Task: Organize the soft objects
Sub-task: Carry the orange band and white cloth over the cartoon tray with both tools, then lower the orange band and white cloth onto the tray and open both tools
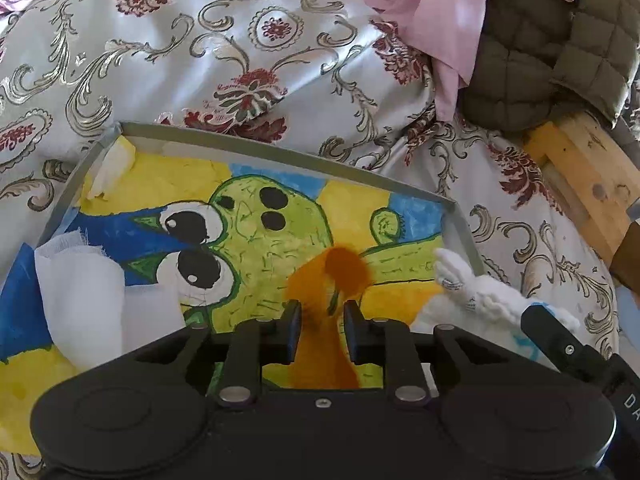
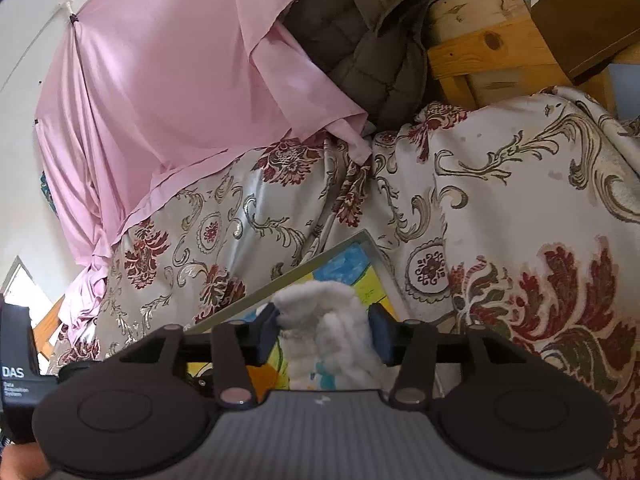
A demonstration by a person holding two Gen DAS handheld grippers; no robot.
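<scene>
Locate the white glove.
The glove is at the tray's right end in the left wrist view, held between the right gripper's fingers, beside the orange cloth.

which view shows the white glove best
The right wrist view: the white glove sits centred and close between the right gripper fingers, its knit texture clear. The left wrist view shows it only at the right edge, over the tray, partly hidden by a black finger.
</scene>
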